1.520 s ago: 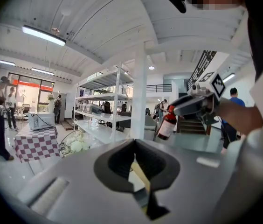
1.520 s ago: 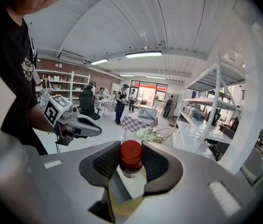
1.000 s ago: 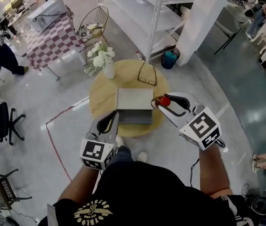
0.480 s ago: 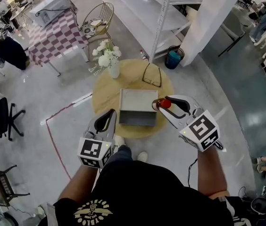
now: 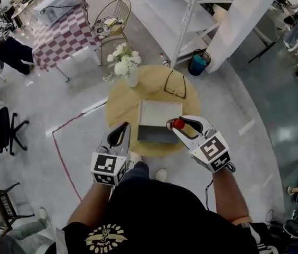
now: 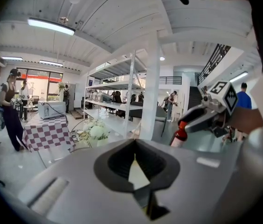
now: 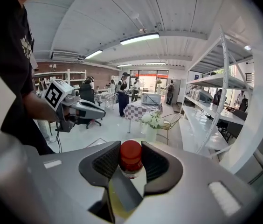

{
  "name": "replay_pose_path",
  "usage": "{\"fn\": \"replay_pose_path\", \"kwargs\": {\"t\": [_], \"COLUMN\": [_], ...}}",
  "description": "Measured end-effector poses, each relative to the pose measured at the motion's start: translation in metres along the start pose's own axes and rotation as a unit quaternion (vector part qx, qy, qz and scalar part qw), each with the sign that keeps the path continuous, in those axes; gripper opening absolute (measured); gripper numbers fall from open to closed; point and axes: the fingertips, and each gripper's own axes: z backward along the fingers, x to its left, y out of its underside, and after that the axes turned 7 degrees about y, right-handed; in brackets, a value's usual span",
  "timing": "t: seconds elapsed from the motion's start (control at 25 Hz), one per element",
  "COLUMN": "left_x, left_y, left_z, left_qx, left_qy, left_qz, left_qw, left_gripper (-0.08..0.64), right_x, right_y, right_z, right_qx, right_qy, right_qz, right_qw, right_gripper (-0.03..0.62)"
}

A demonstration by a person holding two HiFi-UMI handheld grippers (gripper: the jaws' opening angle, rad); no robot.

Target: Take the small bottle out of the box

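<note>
The small bottle (image 5: pixel 177 124), dark with a red cap, is clamped in my right gripper (image 5: pixel 174 124), which is shut on it below the cap. It hangs over the right near corner of the grey open box (image 5: pixel 158 115) on the round wooden table (image 5: pixel 121 106). The right gripper view shows the red cap (image 7: pixel 131 156) pinched between the black pads. My left gripper (image 5: pixel 123 127) is shut with nothing in it, at the table's near edge left of the box. The left gripper view shows the bottle (image 6: pixel 180 133) held off to the right.
A vase of white flowers (image 5: pixel 126 66) and a pair of glasses (image 5: pixel 175 84) sit at the table's far side. Beyond are a white shelf rack (image 5: pixel 159 9), a blue bin (image 5: pixel 198 63), a wire chair (image 5: pixel 112 19) and a checkered table (image 5: pixel 63 36). People stand far left.
My right gripper with the bottle has drifted left and nearer to me, closer to the box's near right corner. The left gripper has hardly moved.
</note>
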Motion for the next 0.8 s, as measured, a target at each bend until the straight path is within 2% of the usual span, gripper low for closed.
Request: {"fn": "replay_pose_path", "kwargs": {"t": [0.24,0.48,0.64,0.8], "left_x": [0.019,0.037,0.047,0.055], "left_y": [0.028,0.065,0.073,0.089], "left_z": [-0.017,-0.036,-0.042,-0.048], "left_qx": [0.032,0.076,0.084,0.099], "left_qy": [0.002,0.005,0.005,0.004], "left_qz": [0.012,0.030,0.035,0.047], "left_qw": [0.9994,0.9966,0.9958,0.9940], "left_gripper": [0.000,0.000,0.000,0.000], "right_x": [0.017,0.038,0.050,0.051], "right_y": [0.042,0.100,0.142,0.176], "right_z": [-0.038,-0.083,-0.113,-0.141], "right_qx": [0.017,0.061,0.093,0.105], "right_qy": [-0.006,-0.023,-0.031,-0.021], "right_qz": [-0.010,-0.009,0.002,-0.020], "right_qw": [1.000,0.998,0.995,0.994], "right_gripper": [0.150,0.150,0.150,0.150]}}
